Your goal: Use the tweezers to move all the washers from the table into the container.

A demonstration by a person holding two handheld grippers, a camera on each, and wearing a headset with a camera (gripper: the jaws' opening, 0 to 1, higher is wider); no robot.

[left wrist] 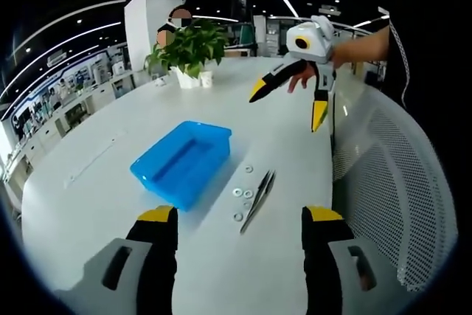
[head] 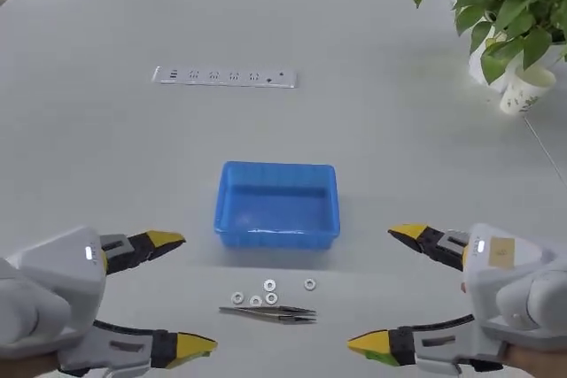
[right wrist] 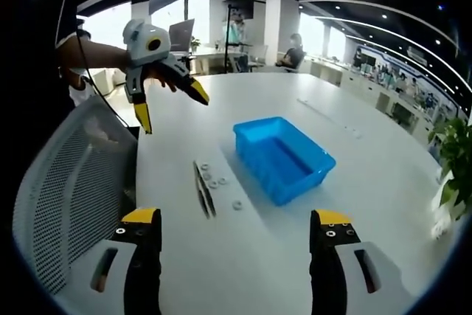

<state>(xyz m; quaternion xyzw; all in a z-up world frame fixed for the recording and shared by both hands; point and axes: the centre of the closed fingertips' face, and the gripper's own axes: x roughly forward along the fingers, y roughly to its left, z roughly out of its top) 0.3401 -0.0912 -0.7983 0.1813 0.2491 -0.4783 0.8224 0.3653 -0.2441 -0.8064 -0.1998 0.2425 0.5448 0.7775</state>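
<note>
Tweezers lie flat on the table just in front of the blue container, arms nearly together and nothing between the tips. The left gripper and right gripper hang wide open and empty on either side. Washers sit loose between tweezers and container, one off to the right, and the step probably needs one gripper to close lightly across both tweezer arms mid-body, without nudging the washers, leaving room to squeeze.
</note>
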